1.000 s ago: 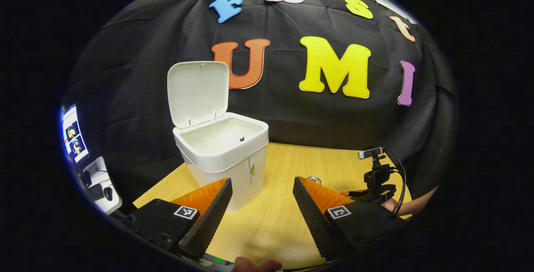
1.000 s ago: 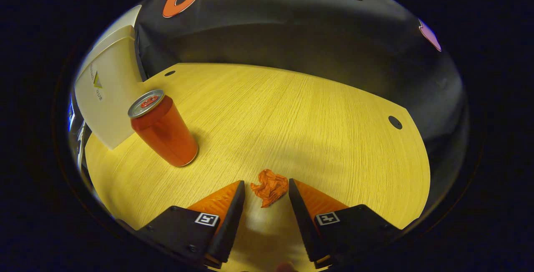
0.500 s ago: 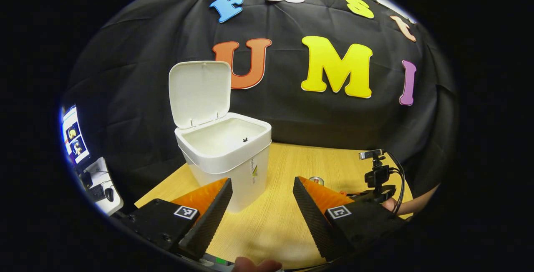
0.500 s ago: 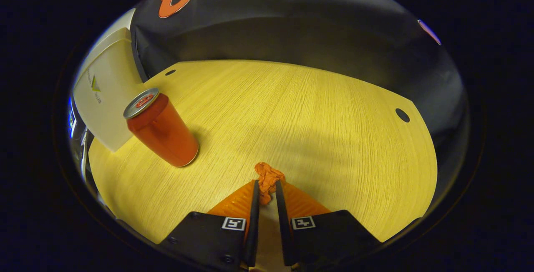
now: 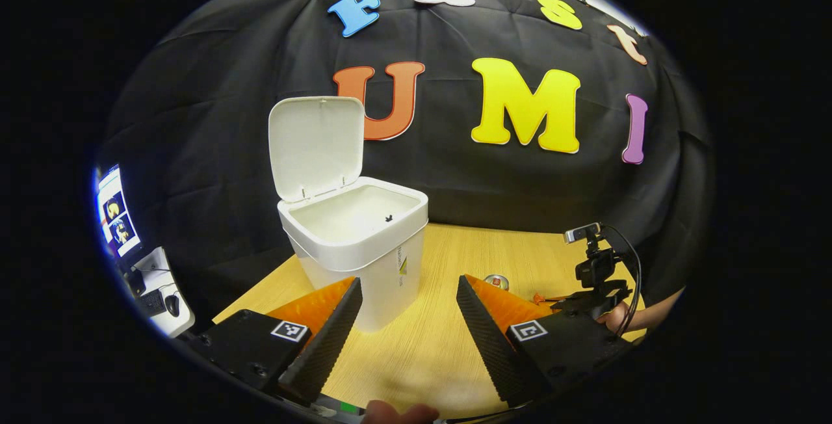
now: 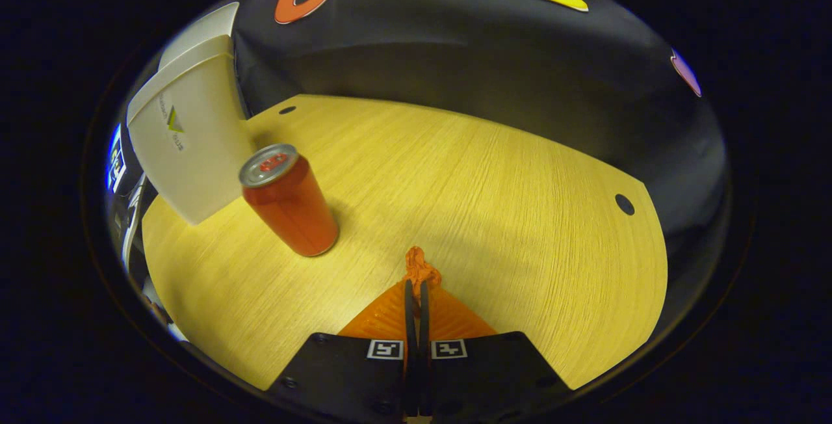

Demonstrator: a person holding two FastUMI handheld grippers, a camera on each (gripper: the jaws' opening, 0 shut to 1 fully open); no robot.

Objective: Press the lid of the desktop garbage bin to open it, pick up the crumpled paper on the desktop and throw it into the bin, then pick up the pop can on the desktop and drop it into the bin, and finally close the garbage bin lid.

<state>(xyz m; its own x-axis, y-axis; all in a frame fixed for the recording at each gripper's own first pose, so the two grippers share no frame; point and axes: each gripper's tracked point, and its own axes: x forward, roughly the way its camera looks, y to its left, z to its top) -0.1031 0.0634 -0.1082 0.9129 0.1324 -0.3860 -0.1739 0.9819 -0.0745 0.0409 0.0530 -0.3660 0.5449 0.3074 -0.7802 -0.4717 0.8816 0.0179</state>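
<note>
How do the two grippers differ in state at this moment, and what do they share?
The left gripper is open and empty, while the right gripper is shut on the crumpled paper. The left gripper faces the open bin with its lid raised; the right gripper points down at the desktop near the pop can. Both are over the desktop.

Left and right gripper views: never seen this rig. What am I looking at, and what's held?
No robot arm here: a person holds a two-finger gripper in each hand, and a fisheye camera rides on each, looking along its fingers. In the left gripper view, the left gripper is open and empty, facing the white bin with its lid raised. In the right gripper view, the right gripper is shut on the crumpled paper, whose top sticks out past the fingertips. The pop can stands upright on the wooden table beside the bin.
</note>
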